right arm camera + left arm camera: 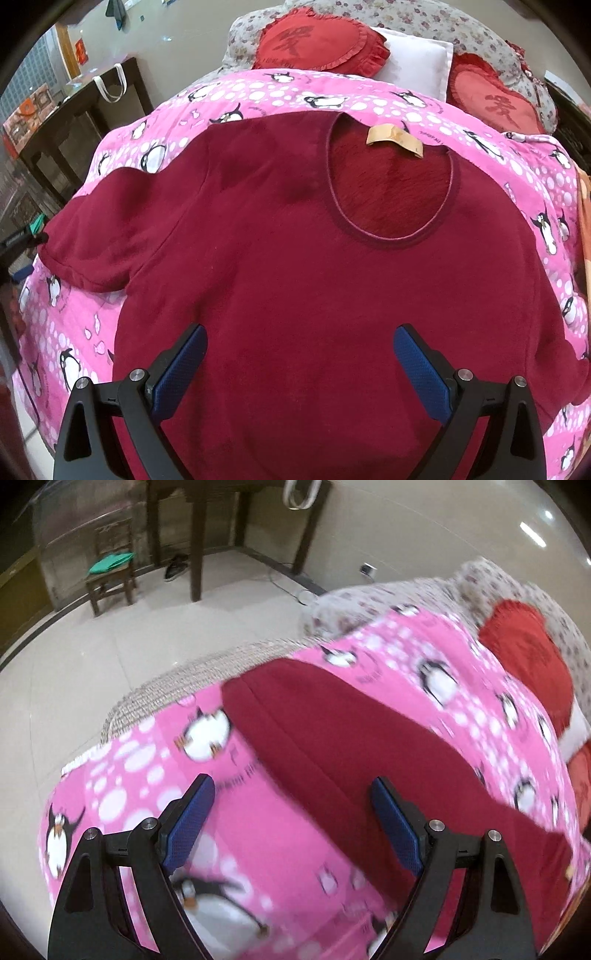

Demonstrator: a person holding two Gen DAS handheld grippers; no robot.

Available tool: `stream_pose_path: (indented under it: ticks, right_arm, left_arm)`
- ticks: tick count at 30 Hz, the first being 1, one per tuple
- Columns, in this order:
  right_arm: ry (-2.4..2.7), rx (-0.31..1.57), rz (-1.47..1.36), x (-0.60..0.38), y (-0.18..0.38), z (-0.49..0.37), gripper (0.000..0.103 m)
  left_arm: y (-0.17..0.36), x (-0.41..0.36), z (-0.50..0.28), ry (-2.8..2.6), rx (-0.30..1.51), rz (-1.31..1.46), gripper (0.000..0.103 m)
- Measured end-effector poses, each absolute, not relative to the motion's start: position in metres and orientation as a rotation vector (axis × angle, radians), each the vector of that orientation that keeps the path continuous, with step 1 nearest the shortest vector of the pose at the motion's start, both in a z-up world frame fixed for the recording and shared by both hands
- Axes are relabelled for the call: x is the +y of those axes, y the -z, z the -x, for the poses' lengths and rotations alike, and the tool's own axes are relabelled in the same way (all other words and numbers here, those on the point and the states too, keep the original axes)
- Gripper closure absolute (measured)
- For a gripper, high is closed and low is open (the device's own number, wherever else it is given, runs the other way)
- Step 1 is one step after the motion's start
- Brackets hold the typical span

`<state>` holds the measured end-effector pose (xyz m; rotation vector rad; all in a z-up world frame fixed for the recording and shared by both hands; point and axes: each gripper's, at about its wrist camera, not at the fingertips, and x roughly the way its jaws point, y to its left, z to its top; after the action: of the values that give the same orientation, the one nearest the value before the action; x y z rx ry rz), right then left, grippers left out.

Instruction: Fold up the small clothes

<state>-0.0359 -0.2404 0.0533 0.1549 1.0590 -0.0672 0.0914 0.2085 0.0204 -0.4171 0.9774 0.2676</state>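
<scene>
A dark red short-sleeved top (303, 266) lies spread flat on a pink penguin-print blanket (229, 96), neckline with a tan label (393, 140) away from me. My right gripper (299, 347) is open and empty, hovering over the top's lower body. In the left wrist view the top's left sleeve (332, 738) stretches across the blanket (155, 768). My left gripper (291, 794) is open and empty above the sleeve's near edge. That view is motion-blurred.
Two red heart cushions (314, 40) (491, 99) and a white pillow (417, 62) lie at the bed's head. The bed edge drops to tiled floor (110, 657) on the left. A wooden chair (110, 568) and dark table (199, 535) stand beyond.
</scene>
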Motion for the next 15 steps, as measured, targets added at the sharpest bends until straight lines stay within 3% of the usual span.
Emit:
stream_pose_path:
  ticks: [6,8,9,13,15]
  right_arm:
    - [0.065,1.078,-0.166,-0.241,-0.046,0.031,0.003]
    - [0.065,1.083,-0.17,-0.24,-0.044,0.03,0.003]
    - [0.064,1.084,-0.171,-0.239,-0.043,0.029,0.003]
    - [0.058,1.083,-0.177,-0.239,-0.042,0.029,0.003]
    - [0.057,1.081,-0.18,-0.24,-0.043,0.03,0.003]
  left_arm:
    - [-0.009,0.218,-0.113,-0.267,0.978,0.438,0.016]
    - [-0.008,0.219,-0.119,-0.262,0.968,0.425,0.021]
    - [-0.008,0.219,-0.121,-0.267,0.96,0.422,0.03]
    - [-0.01,0.223,-0.122,-0.28,0.93,0.431,0.091]
    - [-0.013,0.223,-0.124,-0.247,0.95,0.469,0.095]
